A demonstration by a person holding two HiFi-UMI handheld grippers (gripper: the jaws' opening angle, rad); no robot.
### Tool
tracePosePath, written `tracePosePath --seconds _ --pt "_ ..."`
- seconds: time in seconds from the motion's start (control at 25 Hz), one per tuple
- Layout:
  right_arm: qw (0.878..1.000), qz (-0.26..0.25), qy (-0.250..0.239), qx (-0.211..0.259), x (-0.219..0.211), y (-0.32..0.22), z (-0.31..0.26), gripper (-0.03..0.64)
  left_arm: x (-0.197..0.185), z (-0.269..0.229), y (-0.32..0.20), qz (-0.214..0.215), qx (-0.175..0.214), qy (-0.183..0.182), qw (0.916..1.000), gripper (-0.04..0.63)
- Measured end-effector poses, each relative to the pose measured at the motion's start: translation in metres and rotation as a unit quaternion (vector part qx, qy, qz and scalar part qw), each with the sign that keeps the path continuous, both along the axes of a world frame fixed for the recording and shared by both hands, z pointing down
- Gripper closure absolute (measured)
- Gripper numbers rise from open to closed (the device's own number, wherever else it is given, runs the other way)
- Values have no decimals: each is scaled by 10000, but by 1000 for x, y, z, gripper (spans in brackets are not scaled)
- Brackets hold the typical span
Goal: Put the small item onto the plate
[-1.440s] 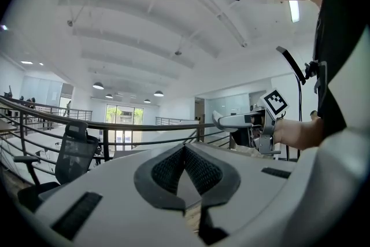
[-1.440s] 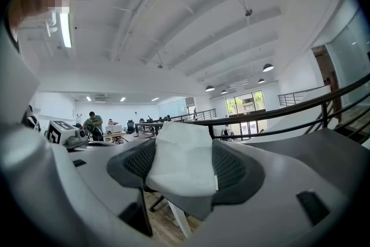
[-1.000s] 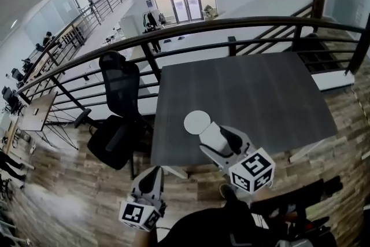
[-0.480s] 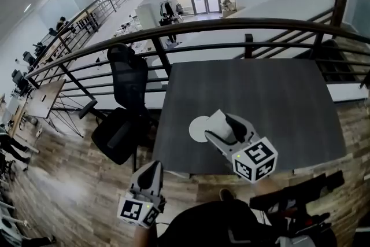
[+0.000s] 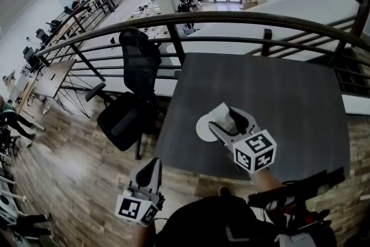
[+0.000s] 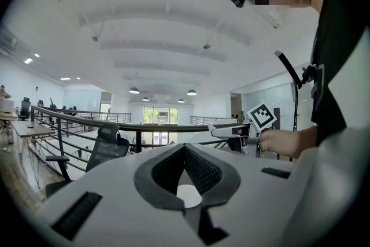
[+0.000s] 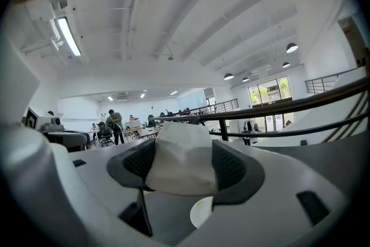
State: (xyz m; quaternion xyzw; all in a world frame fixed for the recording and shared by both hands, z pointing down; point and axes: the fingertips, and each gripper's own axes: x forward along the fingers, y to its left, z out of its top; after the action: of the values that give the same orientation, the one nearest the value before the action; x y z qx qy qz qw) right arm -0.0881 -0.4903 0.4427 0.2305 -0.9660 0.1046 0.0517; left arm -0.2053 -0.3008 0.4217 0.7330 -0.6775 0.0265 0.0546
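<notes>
A white round plate (image 5: 203, 129) lies near the front left of the dark grey table (image 5: 277, 95). My right gripper (image 5: 226, 117) hangs over the plate's right part, shut on a small white, soft-looking item (image 5: 219, 114). In the right gripper view the item (image 7: 182, 159) fills the gap between the dark pads, and part of the plate (image 7: 202, 212) shows below. My left gripper (image 5: 151, 168) is held low, off the table's front left corner, over the wooden floor. Its jaws meet at the tips with nothing between them (image 6: 185, 150).
A black office chair (image 5: 130, 107) stands left of the table. A dark metal railing (image 5: 231, 17) curves behind the table's far edge, with an open hall below. The person's dark clothing (image 5: 219, 228) fills the bottom of the head view.
My right gripper has carried the white item forward and left, from just short of the plate to over it. The left gripper has stayed low at the front left.
</notes>
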Motion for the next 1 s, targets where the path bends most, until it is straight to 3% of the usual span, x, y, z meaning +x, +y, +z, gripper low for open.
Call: tracePosePath --seconds 0.6,1.0 --pt "9942 -377 919 -416 -43 -49 115 304 -16 11 19 -959 -474 -81 9942 591" --pt "9842 -523 1523 -734 -59 -67 205 304 -7 3 30 -1282 -360 7 9911 591"
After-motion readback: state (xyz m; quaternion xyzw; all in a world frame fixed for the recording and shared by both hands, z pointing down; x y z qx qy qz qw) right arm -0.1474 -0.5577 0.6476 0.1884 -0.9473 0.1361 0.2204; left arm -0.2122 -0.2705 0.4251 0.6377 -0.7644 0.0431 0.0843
